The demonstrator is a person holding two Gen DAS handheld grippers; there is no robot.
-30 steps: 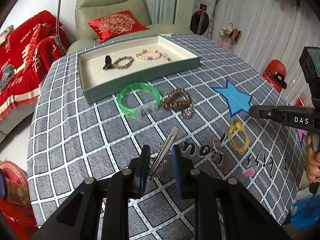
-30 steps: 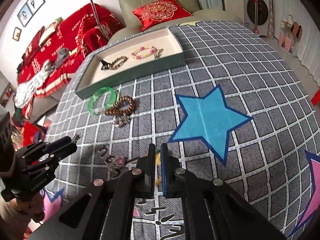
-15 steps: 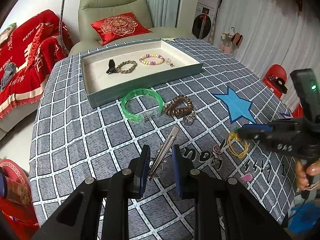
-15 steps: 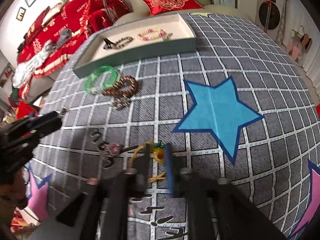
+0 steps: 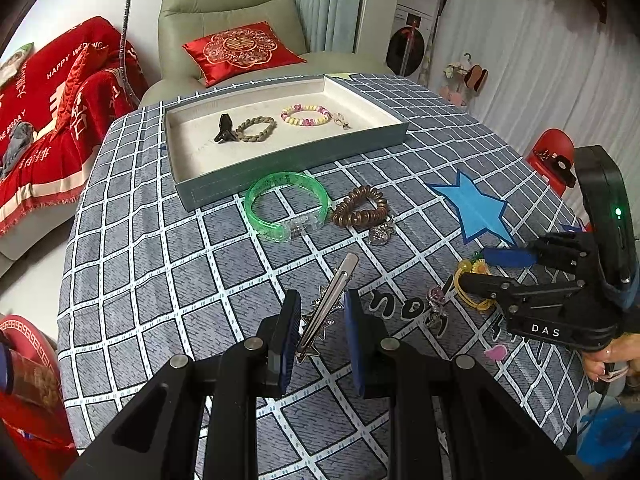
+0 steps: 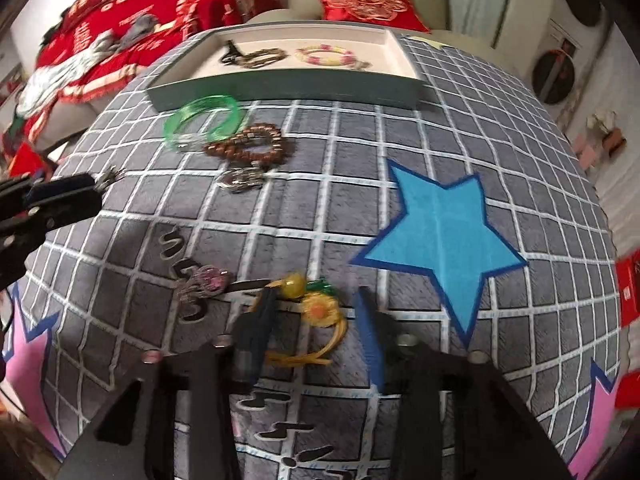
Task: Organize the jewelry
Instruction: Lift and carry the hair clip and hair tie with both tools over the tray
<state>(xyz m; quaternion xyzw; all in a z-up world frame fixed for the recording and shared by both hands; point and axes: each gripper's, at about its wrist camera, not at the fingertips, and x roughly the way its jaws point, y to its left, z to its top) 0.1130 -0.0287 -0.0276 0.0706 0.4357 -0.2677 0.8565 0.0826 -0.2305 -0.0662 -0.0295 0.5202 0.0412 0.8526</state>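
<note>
My left gripper (image 5: 320,320) holds a silver star hair clip (image 5: 330,298) between its blue pads, above the checked tablecloth. My right gripper (image 6: 316,312) is open low over the table, its jaws on either side of a yellow flower hair tie (image 6: 318,312); it also shows in the left wrist view (image 5: 472,276). A pink-stone hairpin (image 6: 208,280) lies just left of it. A green bangle (image 5: 286,206) and a brown bead bracelet (image 5: 362,206) lie in front of the jewelry tray (image 5: 296,160). The tray holds a black clip, a braided bracelet (image 5: 256,129) and a pastel bead bracelet (image 5: 306,115).
A silver charm (image 5: 380,235) lies by the brown bracelet. A blue star patch (image 5: 474,210) marks the cloth at right. A green armchair with a red cushion (image 5: 240,50) stands behind the table, a red-covered sofa (image 5: 44,120) at left. The table edge runs close on the right.
My right gripper has opened and dropped toward the table, and its jaws now straddle the yellow flower hair tie. My left gripper has kept the hair clip and lifted back slightly.
</note>
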